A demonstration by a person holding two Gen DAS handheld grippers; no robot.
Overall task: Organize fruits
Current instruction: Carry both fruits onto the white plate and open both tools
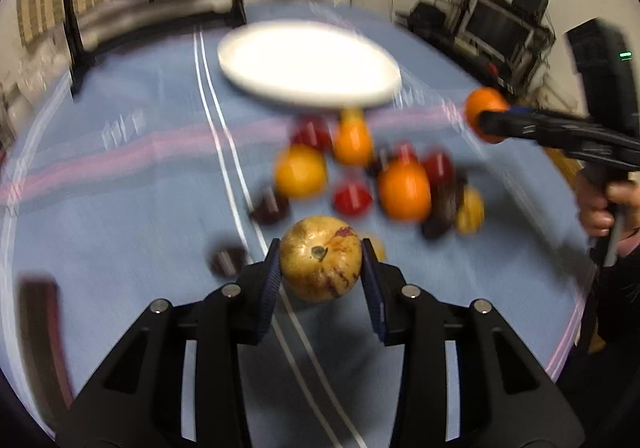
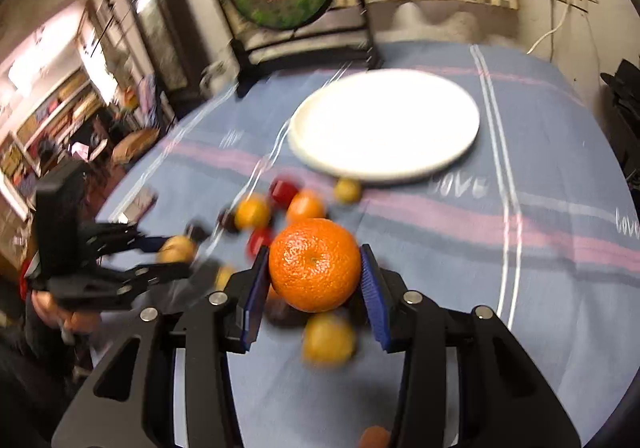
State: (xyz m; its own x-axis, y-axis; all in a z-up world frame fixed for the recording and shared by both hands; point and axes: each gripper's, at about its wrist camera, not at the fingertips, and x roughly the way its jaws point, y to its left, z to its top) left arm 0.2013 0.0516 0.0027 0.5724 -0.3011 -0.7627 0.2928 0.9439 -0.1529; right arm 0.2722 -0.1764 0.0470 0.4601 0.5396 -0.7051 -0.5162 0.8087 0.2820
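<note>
- Currently, my left gripper point(image 1: 320, 260) is clamped on a yellow-brown speckled fruit point(image 1: 320, 258), held above the blue tablecloth point(image 1: 140, 187).
- My right gripper point(image 2: 314, 268) grips an orange point(image 2: 315, 264) between its blue pads.
- Remaining fruits point(image 1: 360, 175) lie clustered near the white plate point(image 1: 308, 63), which sits bare.

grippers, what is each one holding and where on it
Left tool clamps the yellowish speckled fruit by its sides; right tool clamps the orange by its sides.
</note>
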